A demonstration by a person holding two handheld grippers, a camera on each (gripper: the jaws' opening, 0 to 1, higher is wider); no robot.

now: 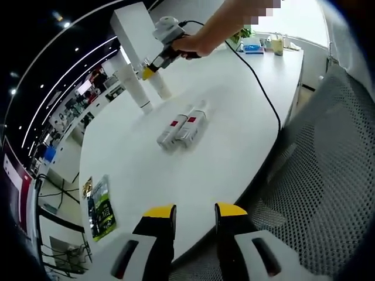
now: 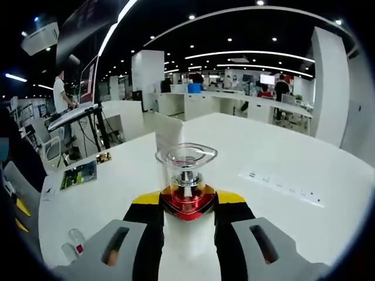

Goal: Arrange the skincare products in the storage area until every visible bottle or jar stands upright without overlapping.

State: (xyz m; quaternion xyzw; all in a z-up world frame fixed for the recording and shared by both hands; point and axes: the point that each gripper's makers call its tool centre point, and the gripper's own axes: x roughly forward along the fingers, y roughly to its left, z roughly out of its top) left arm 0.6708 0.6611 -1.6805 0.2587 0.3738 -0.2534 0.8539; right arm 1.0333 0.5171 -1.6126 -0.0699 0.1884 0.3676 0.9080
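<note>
So in the left gripper view the left gripper [image 1: 195, 219] sits at 6 o'clock with its yellow-tipped jaws apart and nothing between them, hanging over the near edge of the white table [image 1: 234, 111]. Two white tubes [image 1: 183, 126] with red labels are lying flat side by side around the middle of the picture, touching or nearly so, a bit toward 11 o'clock from centre. Further up at 11 o'clock a tall white bottle [image 1: 134, 88] stands upright, and just beside it the right gripper [image 1: 150, 71] is coming in from 12 o'clock, held by a hand [image 1: 188, 45], with a black cable [image 1: 258, 88] trailing back across the table toward 3 o'clock. It's at a second white bottle [image 1: 159, 85] there, tilted a little, but that part's too small to call the grip from this angle. A green packet [image 1: 101, 208] lies on the table at 8 o'clock, and a mesh chair [image 1: 328, 175] fills the 4 o'clock side. In the right gripper view the jaws are clamped on a clear-capped bottle with a red base [image 2: 186, 187], upright, dead centre just above 6 o'clock, with a white box [image 2: 168, 133] right behind it at 12 o'clock. The same green packet [image 2: 78, 174] shows at 9 o'clock, and one tube [image 2: 75, 239] peeks in at 8 o'clock.
</note>
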